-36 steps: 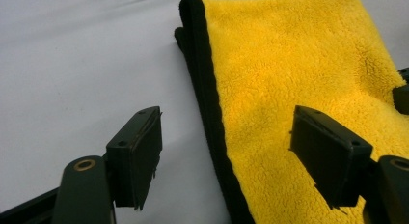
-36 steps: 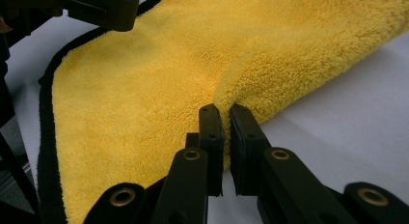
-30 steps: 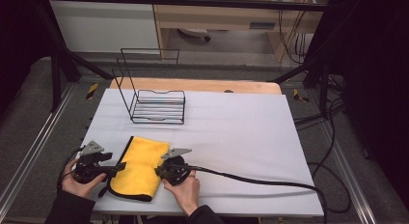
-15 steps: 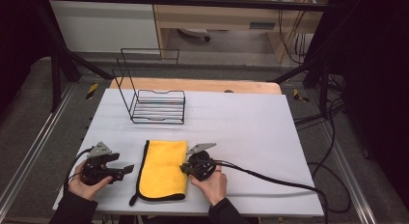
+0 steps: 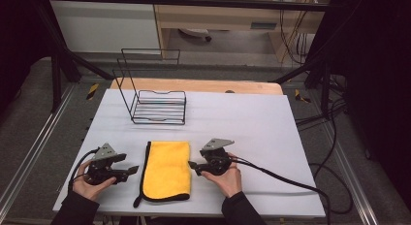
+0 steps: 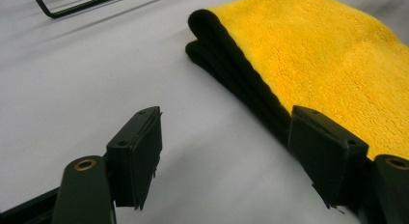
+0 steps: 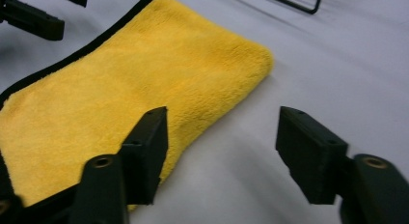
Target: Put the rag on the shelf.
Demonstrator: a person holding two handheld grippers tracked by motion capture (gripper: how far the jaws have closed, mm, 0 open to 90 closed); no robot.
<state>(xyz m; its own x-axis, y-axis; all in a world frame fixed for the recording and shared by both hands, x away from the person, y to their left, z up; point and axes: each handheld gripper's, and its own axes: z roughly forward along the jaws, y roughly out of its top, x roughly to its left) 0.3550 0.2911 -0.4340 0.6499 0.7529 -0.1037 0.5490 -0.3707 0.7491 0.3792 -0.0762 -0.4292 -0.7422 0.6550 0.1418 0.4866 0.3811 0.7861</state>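
A folded yellow microfibre cloth [image 5: 167,170] with a black border lies flat on the white table top [image 5: 252,128], near the person's edge and roughly midway between the two grippers. Its black-edged fold faces the left gripper; a black corner trails off at its near left end.

The left gripper [image 5: 130,170] is held in the person's left hand [image 5: 92,184], low over the table just beside the cloth's left edge. In the left gripper view [image 6: 231,156] its jaws stand wide apart with nothing between them; the cloth's [image 6: 328,64] dark folded edge runs close past one jaw, and whether the two touch cannot be told. The gripper is released.

The right gripper [image 5: 192,165] is held in the person's right hand [image 5: 227,177], its tip at the cloth's right edge. In the right gripper view [image 7: 222,151] the jaws are likewise spread, empty; one jaw stands over the yellow pile [image 7: 120,89], the other over bare table. Contact with the cloth cannot be confirmed. The left gripper's jaws [image 7: 34,19] show across the cloth in that view.

A black wire rack [image 5: 155,96] stands on the table well beyond the cloth, towards the far left. A black cable [image 5: 291,181] runs from the right gripper across the table to the right edge.
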